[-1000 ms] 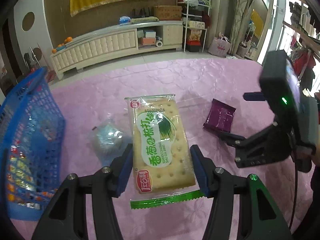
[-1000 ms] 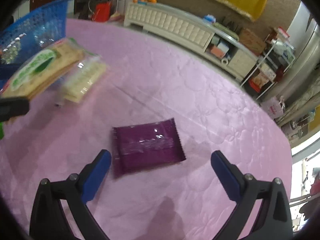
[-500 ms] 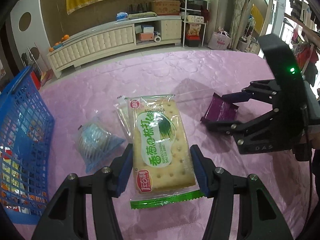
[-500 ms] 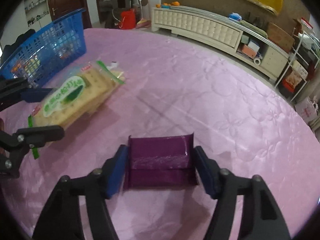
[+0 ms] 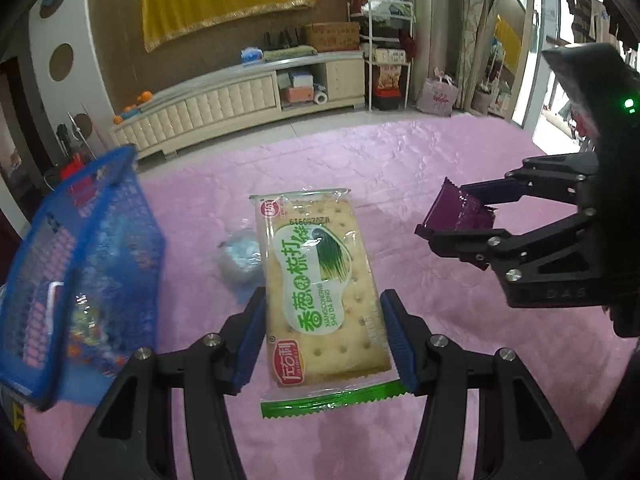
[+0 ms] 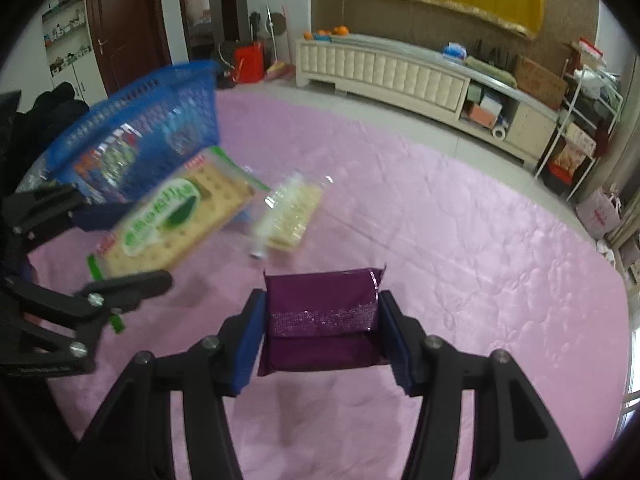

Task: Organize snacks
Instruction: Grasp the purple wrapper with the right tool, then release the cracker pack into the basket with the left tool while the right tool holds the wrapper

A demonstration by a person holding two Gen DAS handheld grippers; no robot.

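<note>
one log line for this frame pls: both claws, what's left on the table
left claw: shut on cracker pack | right claw: just closed on purple packet | on table: clear cracker pack, blue wrapper | basket: left

Cracker pack (image 5: 322,292) between left jaws

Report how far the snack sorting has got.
Done: the blue basket already holds several packets. In hand: the left gripper grips the cracker pack, and the right gripper, jaws just closed, holds the purple packet; both are off the pink table cover. Left: a clear biscuit packet and a bluish wrapped snack.
</note>
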